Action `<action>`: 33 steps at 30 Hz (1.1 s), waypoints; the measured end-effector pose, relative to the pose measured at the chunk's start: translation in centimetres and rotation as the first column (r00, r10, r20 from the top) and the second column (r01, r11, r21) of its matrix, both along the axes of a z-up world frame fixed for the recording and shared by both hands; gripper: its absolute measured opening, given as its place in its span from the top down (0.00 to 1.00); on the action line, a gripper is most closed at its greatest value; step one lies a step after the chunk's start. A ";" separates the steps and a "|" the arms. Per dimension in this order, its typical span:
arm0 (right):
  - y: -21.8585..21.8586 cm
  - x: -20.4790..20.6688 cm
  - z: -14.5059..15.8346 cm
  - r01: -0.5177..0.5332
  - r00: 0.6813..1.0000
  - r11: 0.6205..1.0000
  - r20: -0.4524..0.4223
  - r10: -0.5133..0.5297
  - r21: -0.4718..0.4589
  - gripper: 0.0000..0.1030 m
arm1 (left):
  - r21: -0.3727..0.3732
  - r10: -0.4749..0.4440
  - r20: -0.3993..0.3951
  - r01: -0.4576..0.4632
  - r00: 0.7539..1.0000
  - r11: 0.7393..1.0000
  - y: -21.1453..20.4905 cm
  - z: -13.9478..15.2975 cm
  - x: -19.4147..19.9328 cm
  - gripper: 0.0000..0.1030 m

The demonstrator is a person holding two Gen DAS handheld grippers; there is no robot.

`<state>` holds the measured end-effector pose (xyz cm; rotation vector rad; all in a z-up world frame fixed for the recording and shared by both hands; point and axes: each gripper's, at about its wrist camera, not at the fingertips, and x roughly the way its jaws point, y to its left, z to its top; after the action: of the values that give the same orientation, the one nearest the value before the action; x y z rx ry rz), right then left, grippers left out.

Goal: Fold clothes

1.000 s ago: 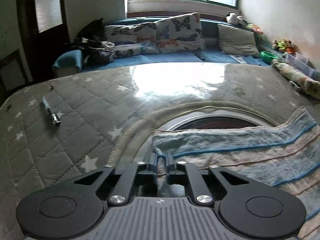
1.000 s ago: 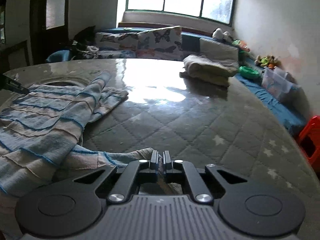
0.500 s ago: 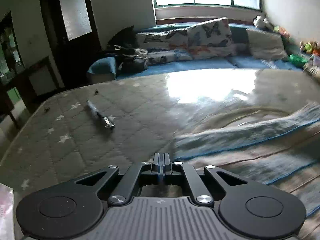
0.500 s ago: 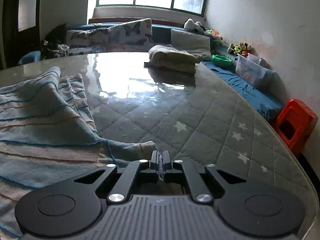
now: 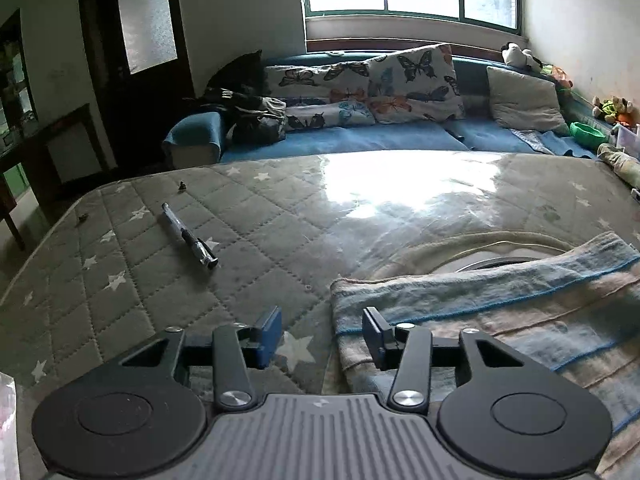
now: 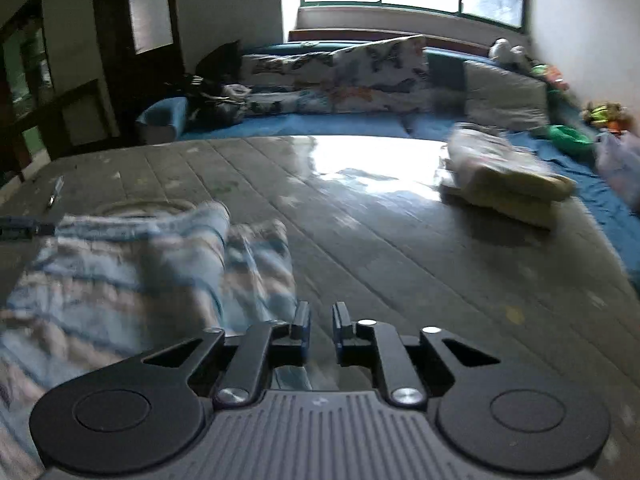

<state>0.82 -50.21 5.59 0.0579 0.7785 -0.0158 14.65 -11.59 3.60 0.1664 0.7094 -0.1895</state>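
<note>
A blue and beige striped knit garment (image 5: 500, 320) lies flat on the quilted grey mattress (image 5: 240, 280). My left gripper (image 5: 322, 334) hovers over the garment's near left corner. Its jaws are opening, and the cloth's edge lies below the gap with neither pad pressing on it. In the blurred right wrist view the same garment (image 6: 132, 280) spreads out to the left. My right gripper (image 6: 320, 322) is just off its right edge, over bare mattress. Its jaws are opening a little, with nothing between them.
A pen (image 5: 190, 236) lies on the mattress to the left of the garment. A stack of folded clothes (image 6: 508, 184) sits at the far right. Behind the mattress runs a blue sofa (image 5: 360, 140) with butterfly cushions. The edge of a plastic bag (image 5: 6, 420) shows at the lower left.
Both grippers were shut on the garment's edge and have let it go; their jaws now stand apart. The right gripper has swung across, so its view now faces more to the left.
</note>
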 end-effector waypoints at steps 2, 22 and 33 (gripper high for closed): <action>0.3 2.8 -0.3 -0.054 0.998 0.999 -0.023 0.054 0.007 0.80 | 0.004 0.002 -0.005 -0.002 1.000 1.000 -0.1 -0.2 0.2 0.53; -0.9 12.4 -1.6 0.034 0.999 0.994 0.006 -0.033 -0.104 0.97 | 0.079 -0.017 0.051 0.013 0.999 0.997 -0.4 -0.4 1.8 0.98; -1.4 10.4 -0.8 -0.025 0.999 0.998 -0.041 0.023 -0.055 0.92 | 0.071 0.066 0.008 -0.066 0.998 0.995 1.3 -0.2 2.0 0.88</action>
<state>11.24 -51.56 4.82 -0.0042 0.8183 -0.0155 16.62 -10.25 3.40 0.2110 0.7151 -0.1006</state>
